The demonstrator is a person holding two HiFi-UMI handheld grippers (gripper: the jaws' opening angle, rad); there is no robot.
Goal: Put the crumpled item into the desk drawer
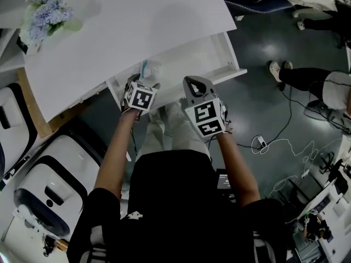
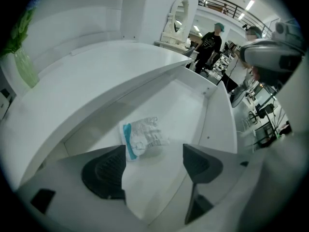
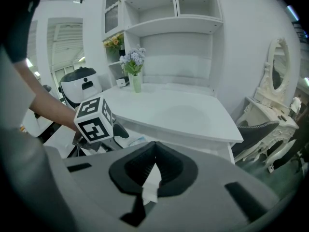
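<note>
The crumpled item, a clear plastic packet with a blue edge (image 2: 142, 137), lies on the floor of the open white desk drawer (image 2: 219, 124), loose and untouched. My left gripper (image 2: 153, 153) hangs just above and in front of it, open, with nothing between its pads. In the head view the packet (image 1: 149, 68) shows in the drawer (image 1: 222, 73) just beyond the left gripper (image 1: 141, 81). My right gripper (image 1: 193, 84) is at the drawer's front edge, to the right. Its jaws meet at the tips, shut and empty (image 3: 154, 151).
The white desk top (image 1: 126, 32) overhangs the drawer. A vase of pale flowers (image 1: 46, 12) stands at its far left corner. A white machine (image 1: 44, 196) sits on the floor at left, cables (image 1: 274, 141) and someone's feet (image 1: 285, 70) at right.
</note>
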